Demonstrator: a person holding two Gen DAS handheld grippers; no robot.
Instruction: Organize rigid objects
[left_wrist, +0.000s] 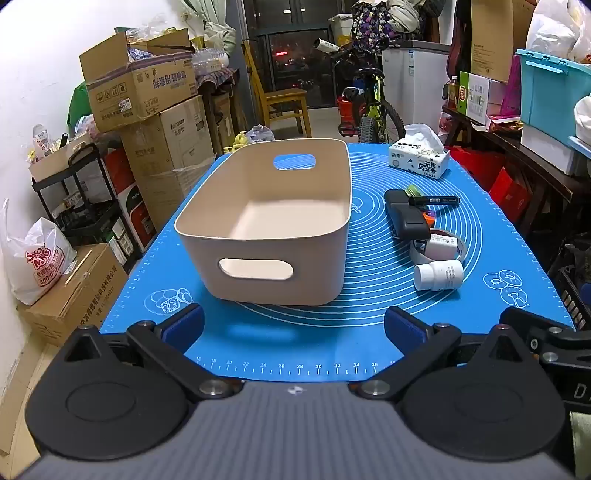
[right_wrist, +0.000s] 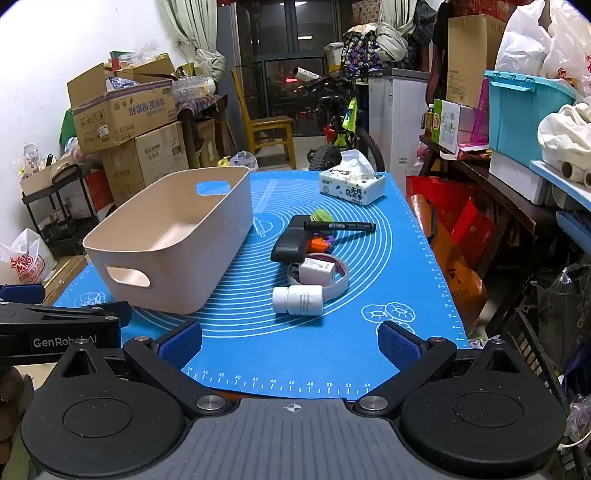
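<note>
Both tongs stand wide apart, holding nothing. Ahead of the left gripper (left_wrist: 293, 325) sits a smooth beige plastic bin (left_wrist: 266, 254) (empty, rounded corners). Beyond the right gripper (right_wrist: 290, 343) lies a white cylindrical bottle (right_wrist: 299, 300), a tape ring (right_wrist: 338, 282) and a black marker (right_wrist: 340, 226) farther off.

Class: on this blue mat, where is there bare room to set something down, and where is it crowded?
Free: the near strip of the blue mat between both open grippers and the white bottle; the mat's right edge; the beige bin, which is empty. Crowded: bottle, tape ring, black case and marker cluster right of the bin.
</note>
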